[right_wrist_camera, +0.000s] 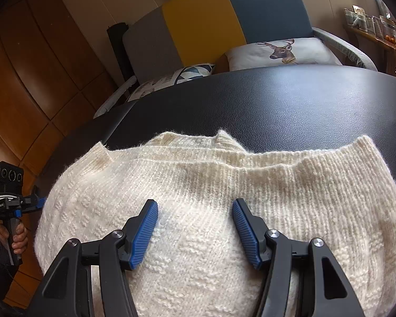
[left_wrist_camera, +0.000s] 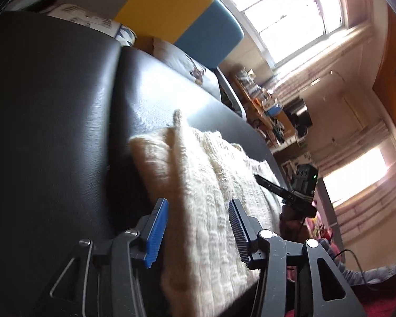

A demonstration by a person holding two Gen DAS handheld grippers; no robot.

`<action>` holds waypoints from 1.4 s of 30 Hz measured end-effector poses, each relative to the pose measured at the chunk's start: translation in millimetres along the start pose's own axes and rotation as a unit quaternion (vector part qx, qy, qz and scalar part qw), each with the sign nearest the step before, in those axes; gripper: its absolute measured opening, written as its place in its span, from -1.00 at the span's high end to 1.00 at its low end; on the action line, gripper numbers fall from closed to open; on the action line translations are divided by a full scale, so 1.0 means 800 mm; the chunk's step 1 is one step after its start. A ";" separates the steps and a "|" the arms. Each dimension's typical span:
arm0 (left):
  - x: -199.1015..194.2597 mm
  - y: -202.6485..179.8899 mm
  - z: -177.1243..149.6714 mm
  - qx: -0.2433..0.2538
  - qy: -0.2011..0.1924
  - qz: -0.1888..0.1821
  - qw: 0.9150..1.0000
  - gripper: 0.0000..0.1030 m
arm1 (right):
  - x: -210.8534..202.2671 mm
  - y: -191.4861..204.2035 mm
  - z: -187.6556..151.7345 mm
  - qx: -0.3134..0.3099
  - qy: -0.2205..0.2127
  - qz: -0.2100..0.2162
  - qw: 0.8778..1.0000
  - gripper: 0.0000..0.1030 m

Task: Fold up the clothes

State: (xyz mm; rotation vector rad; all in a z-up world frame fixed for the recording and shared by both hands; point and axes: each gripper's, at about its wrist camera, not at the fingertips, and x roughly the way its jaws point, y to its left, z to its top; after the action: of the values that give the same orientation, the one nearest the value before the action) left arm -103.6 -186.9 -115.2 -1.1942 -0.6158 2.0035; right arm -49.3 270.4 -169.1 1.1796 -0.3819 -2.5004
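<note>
Hovering with jaws wide and empty, both grippers (left_wrist_camera: pixel 198 227) (right_wrist_camera: pixel 195 227) overlook the cream sweater (right_wrist_camera: pixel 224 211) near bare black tabletop (right_wrist_camera: pixel 277 105).

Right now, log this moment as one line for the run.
task: fold clothes | cream knit sweater lying on black table | left gripper open, at sweater edge | right gripper open above sweater | nothing gripped

A folded sweater (right_wrist_camera: pixel 211 211) lies on the table (right_wrist_camera: pixel 277 105), sofa (right_wrist_camera: pixel 224 21) behind.
</note>
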 end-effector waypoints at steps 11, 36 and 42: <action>-0.005 -0.007 -0.014 0.013 -0.024 0.082 0.996 0.87 | 0.004 0.001 0.000 0.001 -0.002 0.001 1.000 -0.17; 0.062 -0.006 0.049 0.034 -0.024 0.190 0.981 0.87 | 0.002 -0.001 0.001 0.008 -0.006 0.008 1.000 -0.17; 0.049 -0.045 0.054 0.069 -0.050 0.230 0.969 0.77 | 0.003 -0.001 0.001 0.007 -0.006 0.007 1.000 -0.17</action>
State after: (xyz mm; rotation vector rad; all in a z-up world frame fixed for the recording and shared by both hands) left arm -142.2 -135.2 -91.8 -1.2394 -0.2504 2.4598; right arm -51.6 270.5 -170.1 1.1642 -0.4090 -2.4982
